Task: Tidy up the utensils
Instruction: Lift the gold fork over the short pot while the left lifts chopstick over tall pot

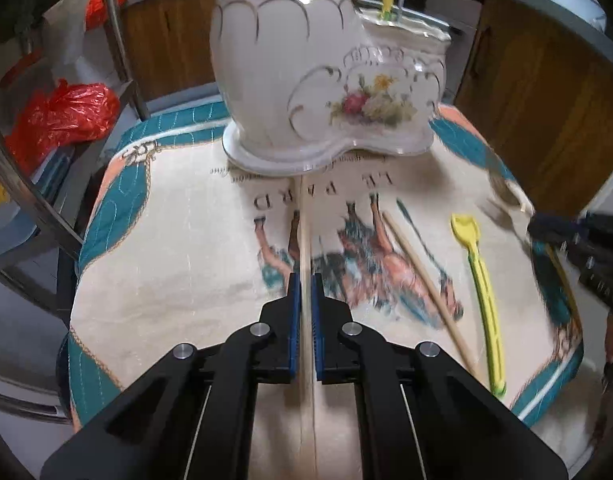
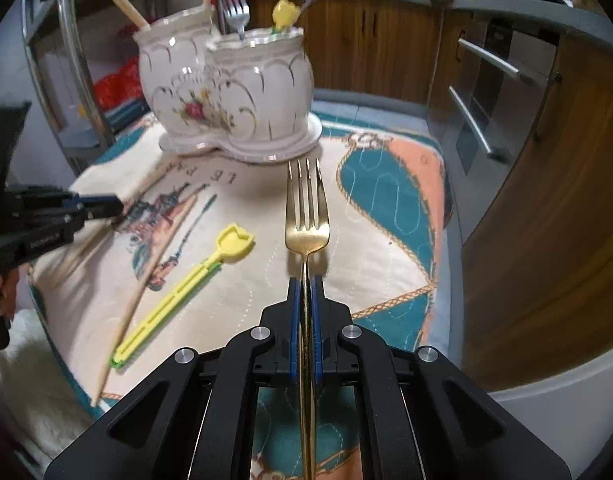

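Left gripper point(image 1: 305, 286) clamps chopstick point(image 1: 304, 224) — right gripper point(image 2: 305, 288) clamps gold fork point(image 2: 307, 208), level.

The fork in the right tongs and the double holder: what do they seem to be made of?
Fork: probably metal with a polished gold finish, judging by its bright reflections. Double holder: seemingly glazed ceramic, glossy white with gold lines and painted flowers.

The ceramic holder point(image 2: 230, 96) blocked the far side — bare cloth point(image 2: 370, 240) lay open at the right, loose yellow utensil point(image 2: 186, 284) and chopstick point(image 2: 146, 280) cluttering the left.
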The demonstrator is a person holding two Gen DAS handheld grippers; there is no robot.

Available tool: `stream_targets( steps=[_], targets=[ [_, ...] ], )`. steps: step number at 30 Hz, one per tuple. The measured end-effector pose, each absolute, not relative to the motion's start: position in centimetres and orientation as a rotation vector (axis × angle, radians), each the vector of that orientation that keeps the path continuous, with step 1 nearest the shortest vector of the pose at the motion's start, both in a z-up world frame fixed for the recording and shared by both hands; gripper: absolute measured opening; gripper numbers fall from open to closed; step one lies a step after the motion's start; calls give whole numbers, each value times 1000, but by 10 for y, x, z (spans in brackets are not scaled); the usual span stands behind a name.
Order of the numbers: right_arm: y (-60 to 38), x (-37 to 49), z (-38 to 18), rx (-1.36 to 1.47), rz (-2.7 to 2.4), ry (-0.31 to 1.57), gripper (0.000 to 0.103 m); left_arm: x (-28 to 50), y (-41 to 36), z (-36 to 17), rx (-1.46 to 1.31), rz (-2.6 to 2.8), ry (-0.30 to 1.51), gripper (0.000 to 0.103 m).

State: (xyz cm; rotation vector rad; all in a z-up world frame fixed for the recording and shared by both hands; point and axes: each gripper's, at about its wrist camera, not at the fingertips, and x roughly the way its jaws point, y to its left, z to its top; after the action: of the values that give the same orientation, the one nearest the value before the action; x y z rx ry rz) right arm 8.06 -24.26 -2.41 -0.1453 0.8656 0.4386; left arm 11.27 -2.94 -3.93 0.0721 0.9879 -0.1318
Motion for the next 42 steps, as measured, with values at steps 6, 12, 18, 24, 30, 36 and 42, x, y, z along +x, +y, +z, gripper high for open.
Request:
stream_targets(
  steps=[6, 12, 18, 24, 30, 36, 42],
  targets=[
    [-246, 66, -4, -125, 456, 762, 7, 108, -30, -43, 124, -158, 1018, 7],
    [-248, 49, 18, -84, 469, 637, 7, 110, -33, -46, 145, -163, 996, 7],
    [-246, 33, 40, -83, 482, 494, 6, 101, -27, -42, 126, -210, 907, 6],
    [-243, 32, 53, -65, 474, 393, 6, 74, 0, -17, 58, -295, 695, 6],
    [-232, 42, 61, -38, 461, 330, 6, 65, 35, 2, -12, -256, 508, 6],
    [-225, 57, 77, -14, 464, 296, 6, 72, 54, 39, -57, -265, 363, 6],
    [-219, 77, 99, 26, 481, 246, 6, 97, 65, 81, -104, -299, 238, 6]
  ],
)
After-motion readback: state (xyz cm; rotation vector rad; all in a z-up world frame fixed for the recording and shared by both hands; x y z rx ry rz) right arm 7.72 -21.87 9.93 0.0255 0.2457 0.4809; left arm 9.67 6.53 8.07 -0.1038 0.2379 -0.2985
